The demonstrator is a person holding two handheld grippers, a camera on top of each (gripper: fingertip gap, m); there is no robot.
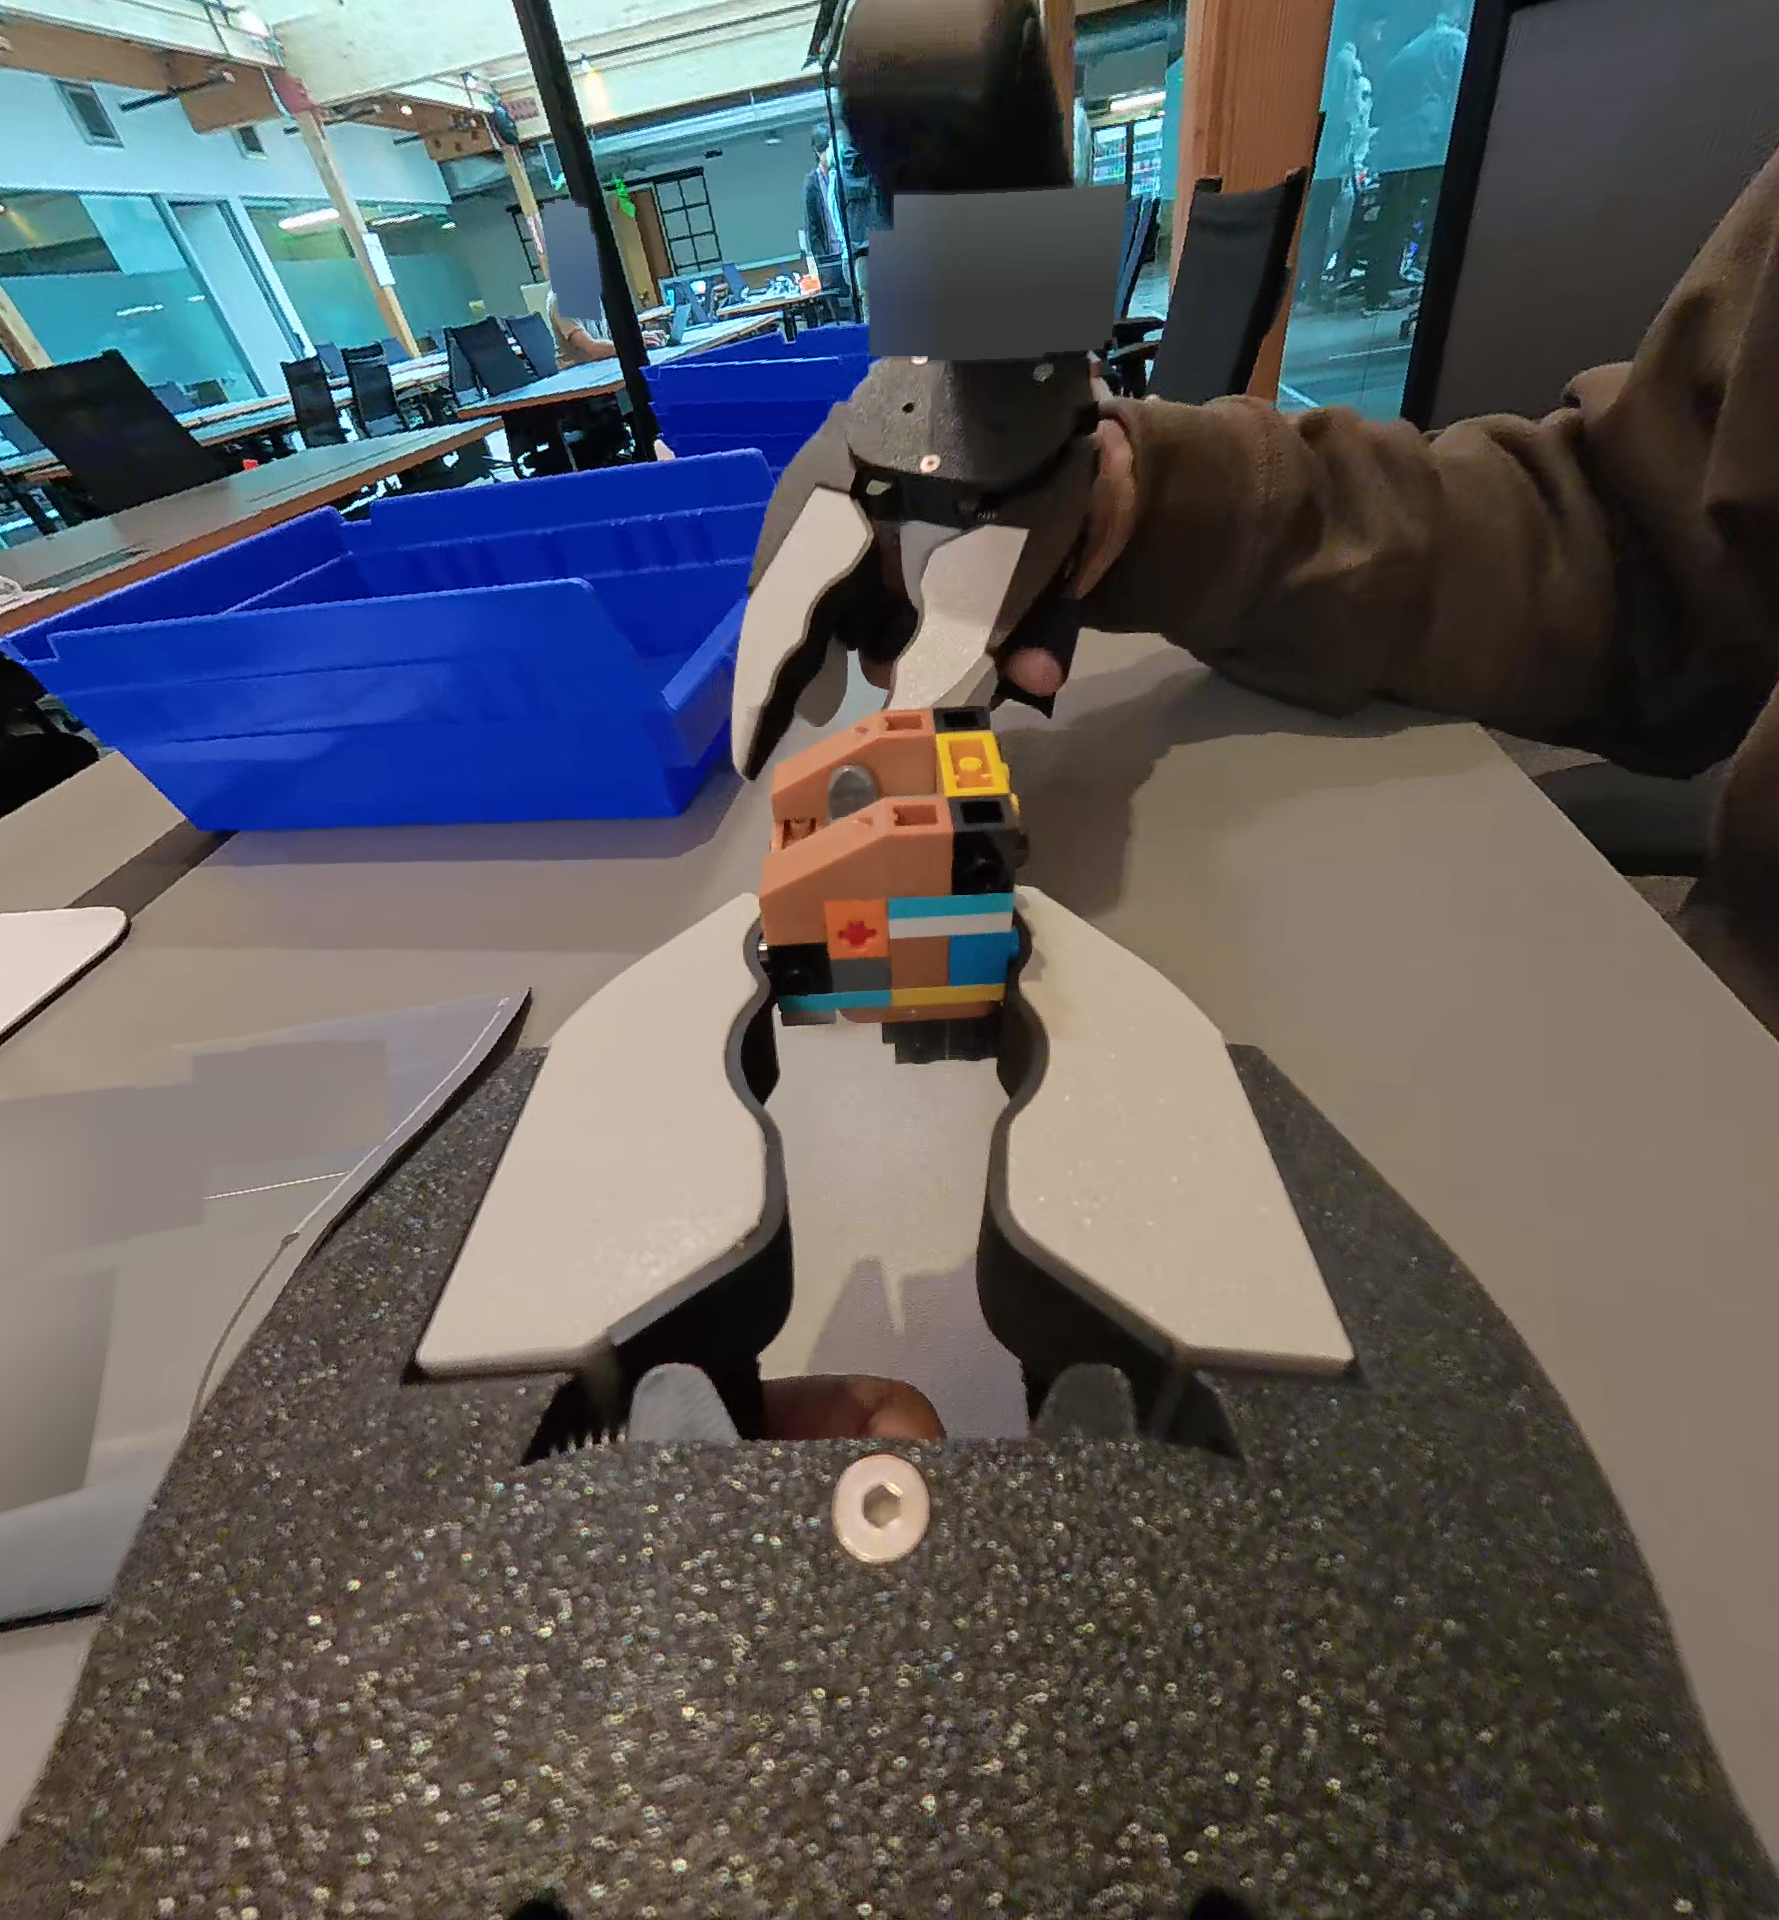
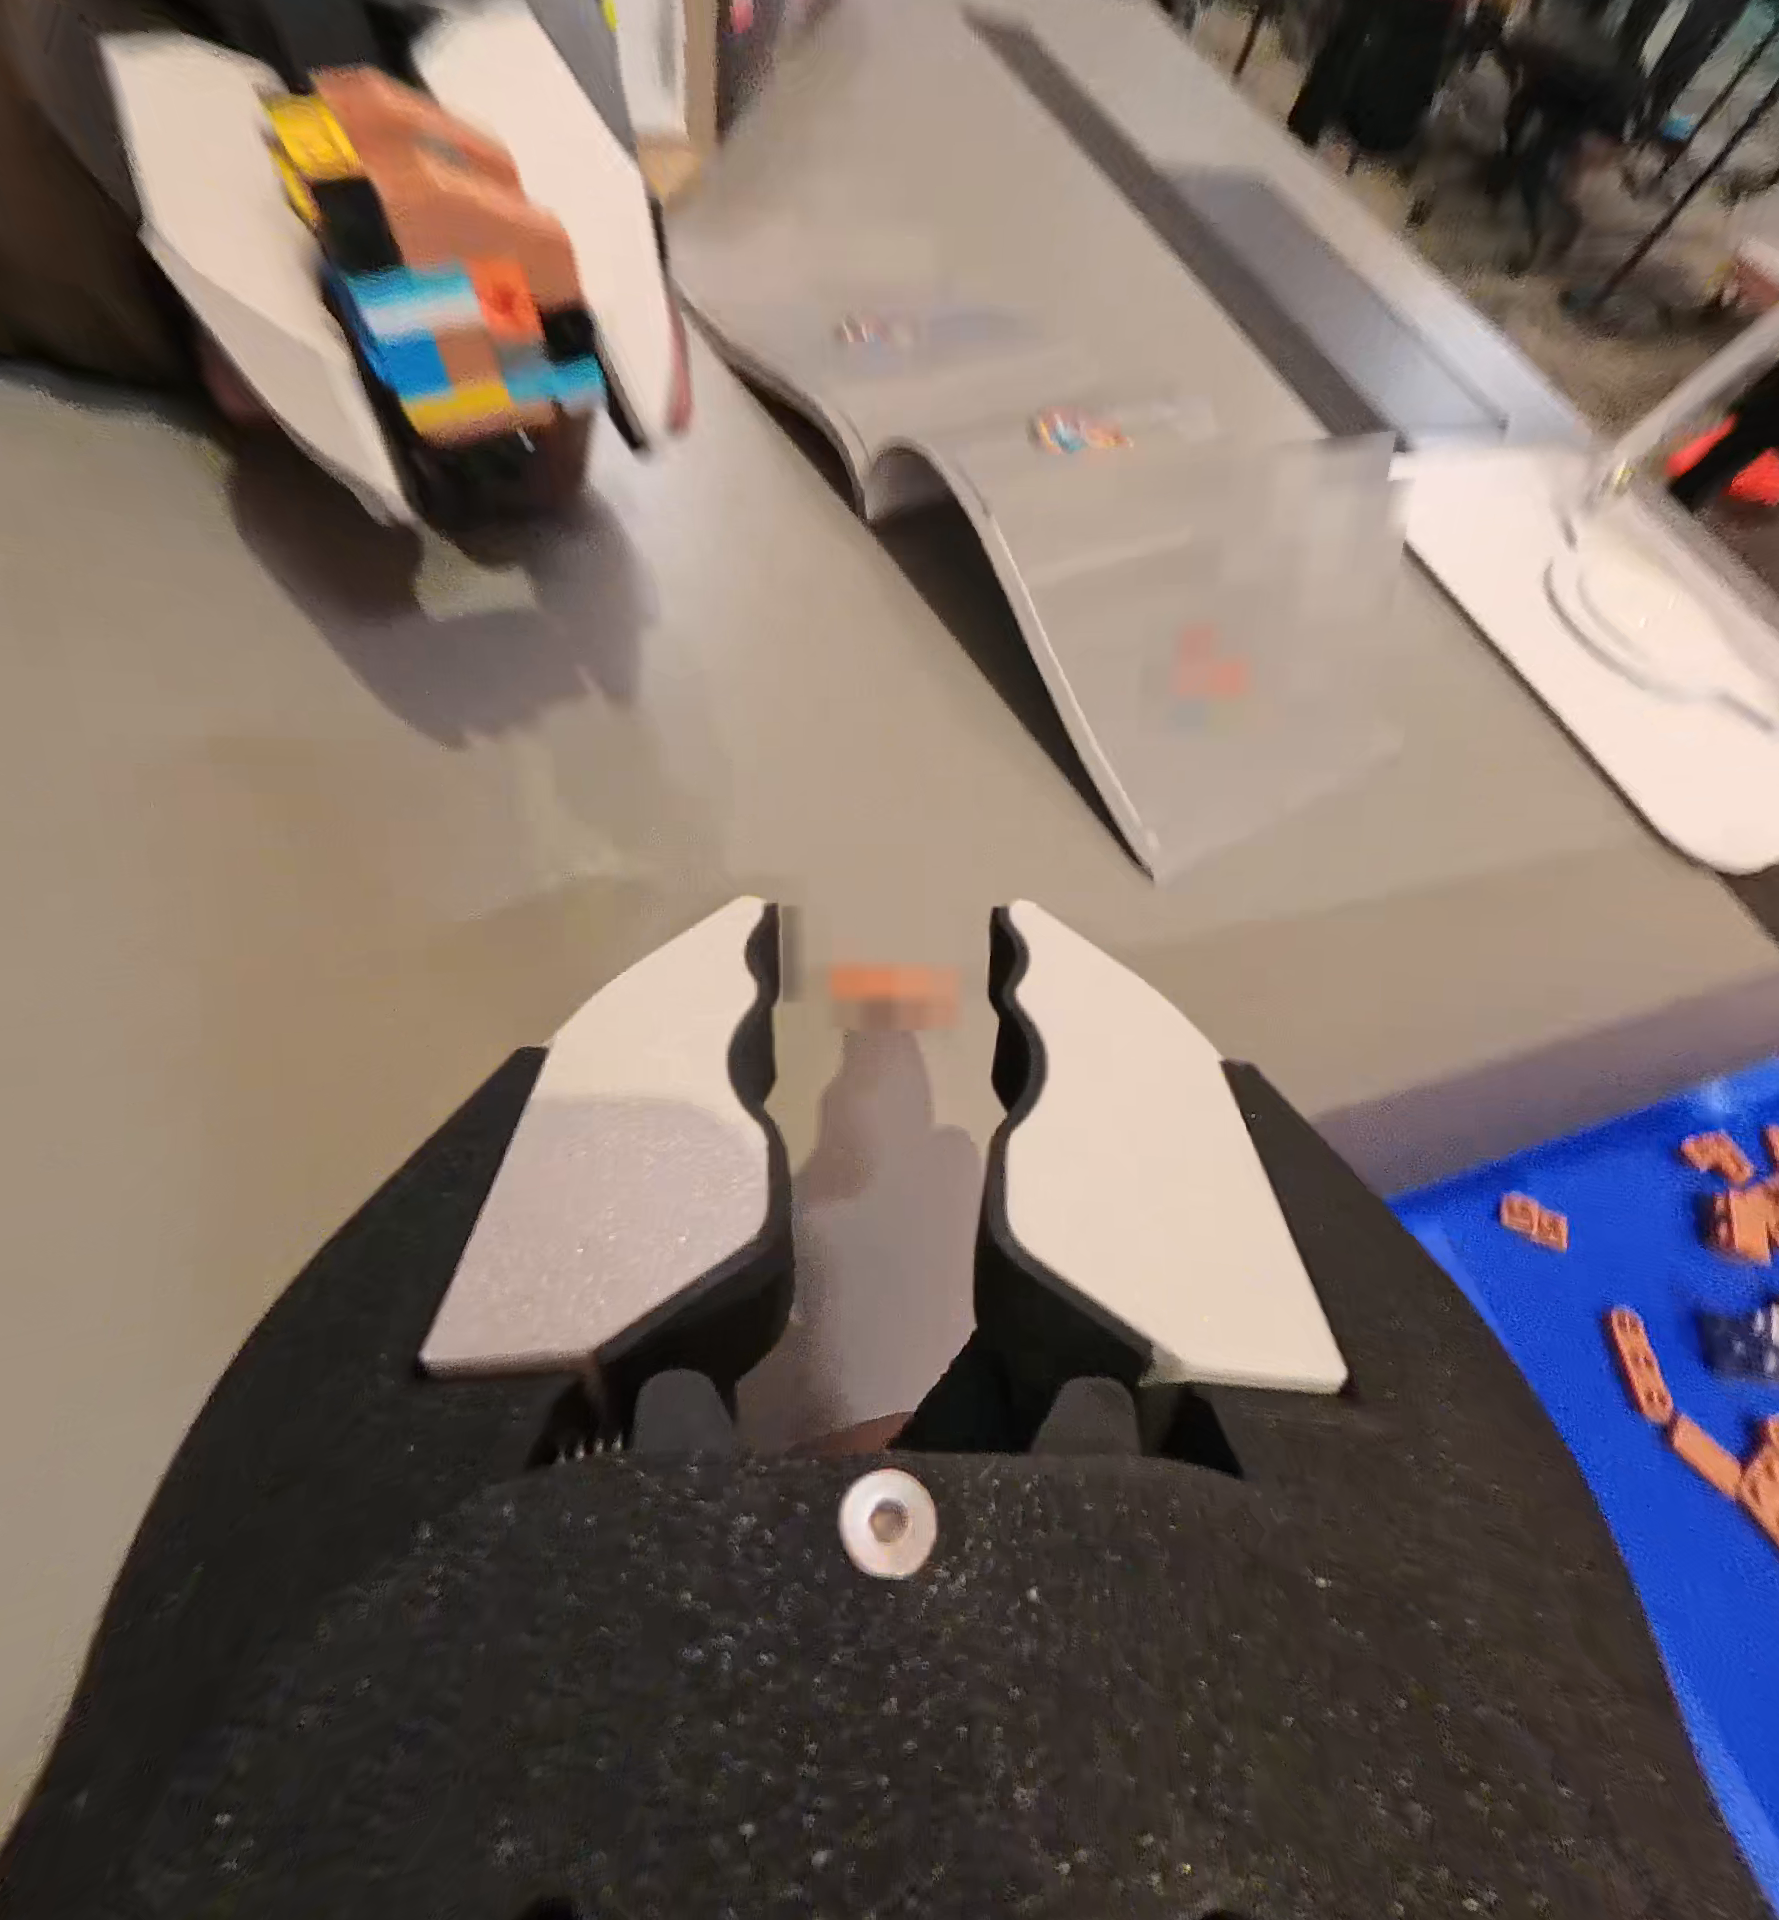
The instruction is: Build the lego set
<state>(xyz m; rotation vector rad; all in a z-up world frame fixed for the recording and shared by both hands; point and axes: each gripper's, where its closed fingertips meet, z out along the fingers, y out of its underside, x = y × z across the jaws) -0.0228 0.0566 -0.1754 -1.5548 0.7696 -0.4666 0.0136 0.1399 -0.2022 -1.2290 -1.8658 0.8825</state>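
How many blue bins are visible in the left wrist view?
3, though more may be hidden behind: the nearest blue bin on the grey table, a second nested behind it, a third farther back.
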